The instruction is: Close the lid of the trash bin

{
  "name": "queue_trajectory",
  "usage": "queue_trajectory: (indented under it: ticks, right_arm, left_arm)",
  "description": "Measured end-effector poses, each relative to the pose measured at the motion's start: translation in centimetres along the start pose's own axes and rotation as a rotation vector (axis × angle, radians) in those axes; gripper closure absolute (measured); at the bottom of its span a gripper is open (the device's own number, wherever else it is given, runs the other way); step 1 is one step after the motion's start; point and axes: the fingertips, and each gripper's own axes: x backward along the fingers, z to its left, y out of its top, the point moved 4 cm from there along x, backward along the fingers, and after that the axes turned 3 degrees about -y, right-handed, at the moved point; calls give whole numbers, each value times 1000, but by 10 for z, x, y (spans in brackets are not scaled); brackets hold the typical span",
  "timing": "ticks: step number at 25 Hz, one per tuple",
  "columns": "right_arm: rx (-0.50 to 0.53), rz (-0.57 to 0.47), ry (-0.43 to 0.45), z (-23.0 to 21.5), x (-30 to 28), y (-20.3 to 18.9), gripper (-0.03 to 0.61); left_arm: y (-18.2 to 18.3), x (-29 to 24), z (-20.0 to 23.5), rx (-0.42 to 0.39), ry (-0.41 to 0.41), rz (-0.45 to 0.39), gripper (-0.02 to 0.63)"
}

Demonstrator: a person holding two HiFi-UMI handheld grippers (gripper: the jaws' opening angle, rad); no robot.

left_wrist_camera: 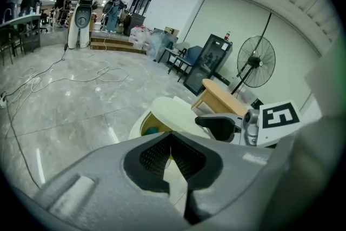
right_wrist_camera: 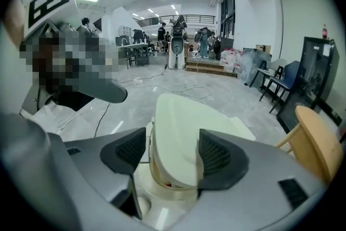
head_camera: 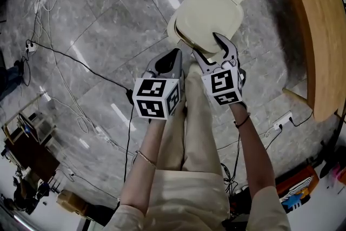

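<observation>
A cream trash bin (head_camera: pixel 174 30) stands on the grey floor in front of me. Its lid (head_camera: pixel 208 11) is tilted up at the near edge, leaving a gap over the rim. In the right gripper view the lid (right_wrist_camera: pixel 181 138) shows between the spread jaws of my right gripper (right_wrist_camera: pixel 174 153), which is open. From the head view, the right gripper (head_camera: pixel 208 47) hovers at the lid's near edge; whether it touches the lid I cannot tell. My left gripper (head_camera: pixel 174 54) is shut and empty, just left of the bin. In the left gripper view the left gripper (left_wrist_camera: pixel 171 135) points at the lid (left_wrist_camera: pixel 173 113).
A wooden table (head_camera: pixel 316 24) stands to the right of the bin. Cables (head_camera: pixel 54 51) trail over the floor at the left, and a power strip (head_camera: pixel 282 120) lies at the right. The person's legs (head_camera: pixel 186 116) are right behind the grippers. A standing fan (left_wrist_camera: pixel 258 67) is farther back.
</observation>
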Motion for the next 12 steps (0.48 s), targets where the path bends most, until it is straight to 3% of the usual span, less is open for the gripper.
queue_trajectory:
  ticks: [5,12]
  right_arm:
    - [-168,-74,54,2,-2,-7,287]
    - [-271,-124,75,5,-6,-18,316]
  left_arm:
    - [-9,-3,2,20,-7,-5,591]
    - [-13,-12,4,19,-26,-30,591]
